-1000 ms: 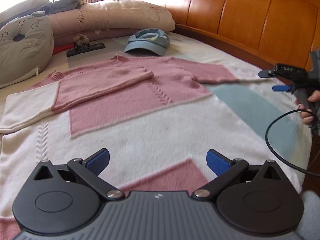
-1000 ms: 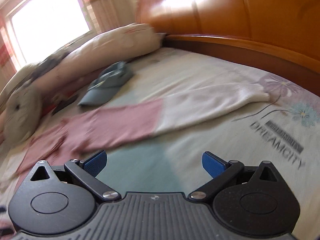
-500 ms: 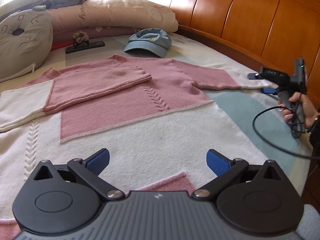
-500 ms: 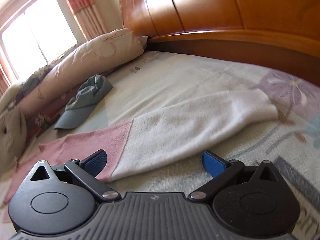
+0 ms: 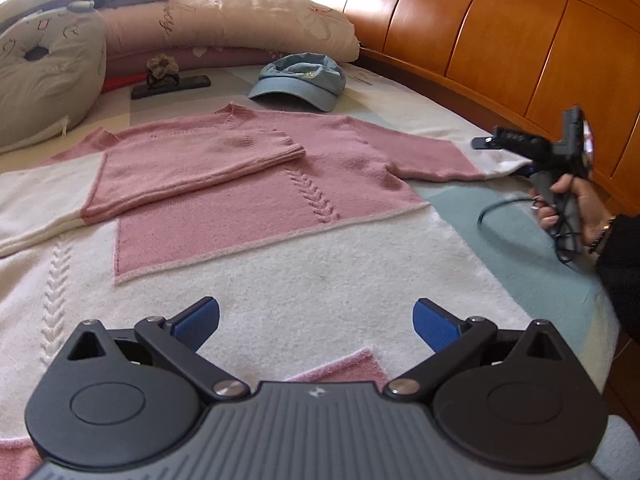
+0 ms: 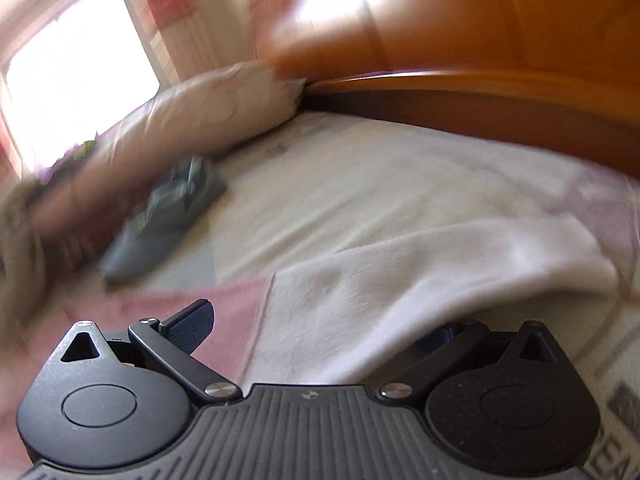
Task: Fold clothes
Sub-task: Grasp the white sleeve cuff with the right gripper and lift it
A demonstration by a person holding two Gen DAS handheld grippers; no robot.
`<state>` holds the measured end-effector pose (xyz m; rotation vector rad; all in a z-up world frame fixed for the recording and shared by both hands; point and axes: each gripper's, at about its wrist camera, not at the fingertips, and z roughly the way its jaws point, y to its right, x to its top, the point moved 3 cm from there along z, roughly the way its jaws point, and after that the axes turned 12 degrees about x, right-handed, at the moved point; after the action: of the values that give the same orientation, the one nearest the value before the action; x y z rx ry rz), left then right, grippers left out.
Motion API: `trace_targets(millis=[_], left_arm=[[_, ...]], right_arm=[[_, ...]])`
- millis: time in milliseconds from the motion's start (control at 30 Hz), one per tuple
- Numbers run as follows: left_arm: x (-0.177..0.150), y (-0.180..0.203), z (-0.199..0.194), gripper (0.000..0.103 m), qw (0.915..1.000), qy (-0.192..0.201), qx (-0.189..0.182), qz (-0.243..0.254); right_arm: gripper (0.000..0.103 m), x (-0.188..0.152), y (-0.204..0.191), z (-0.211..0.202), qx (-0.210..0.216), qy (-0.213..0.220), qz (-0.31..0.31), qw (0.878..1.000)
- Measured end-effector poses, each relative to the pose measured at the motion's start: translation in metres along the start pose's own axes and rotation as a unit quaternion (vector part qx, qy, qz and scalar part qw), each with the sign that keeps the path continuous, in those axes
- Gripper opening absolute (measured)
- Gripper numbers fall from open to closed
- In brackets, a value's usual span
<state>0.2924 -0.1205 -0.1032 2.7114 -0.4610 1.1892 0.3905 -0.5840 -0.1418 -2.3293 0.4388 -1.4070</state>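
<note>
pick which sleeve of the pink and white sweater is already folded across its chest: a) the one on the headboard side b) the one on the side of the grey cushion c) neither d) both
b: in the left wrist view the sleeve on the grey cushion side lies across the chest of the sweater, while the other sleeve lies stretched out toward the headboard, by the right gripper.

Across the middle of the frame, the sweater (image 5: 256,184) is pink and white in blocks, with a braided cable stitch. The cap (image 5: 298,80) above it is denim blue. The bedsheet (image 5: 528,256) shows pale teal, the headboard (image 5: 480,36) glossy orange wood, the pillow (image 5: 224,16) cream floral.
</note>
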Motion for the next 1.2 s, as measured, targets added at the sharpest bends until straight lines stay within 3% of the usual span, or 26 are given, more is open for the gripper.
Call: trace_targets(millis=[200, 400, 700, 1000, 1200], left_arm=[[0.001, -0.009, -0.01, 0.102, 0.9999, 0.015, -0.002, -0.002], [0.002, -0.018, -0.011, 0.102, 0.9997, 0.015, -0.01, -0.014], [0.0, -0.027, -0.031, 0.102, 0.9993, 0.031, -0.02, 0.007], [-0.009, -0.037, -0.051, 0.102, 0.9942, 0.021, -0.024, 0.103], [-0.013, -0.051, -0.056, 0.102, 0.9946, 0.024, -0.014, 0.1]], right_arm=[[0.103, 0.015, 0.014, 0.008, 0.013, 0.027, 0.021, 0.999], [0.103, 0.017, -0.008, -0.012, 0.049, 0.078, -0.004, 0.996], [0.103, 0.031, -0.047, -0.019, 0.056, 0.07, -0.024, 0.996], [0.103, 0.038, -0.095, -0.024, 0.052, 0.05, -0.051, 0.996], [0.103, 0.042, -0.128, -0.017, 0.062, 0.041, -0.058, 0.996]])
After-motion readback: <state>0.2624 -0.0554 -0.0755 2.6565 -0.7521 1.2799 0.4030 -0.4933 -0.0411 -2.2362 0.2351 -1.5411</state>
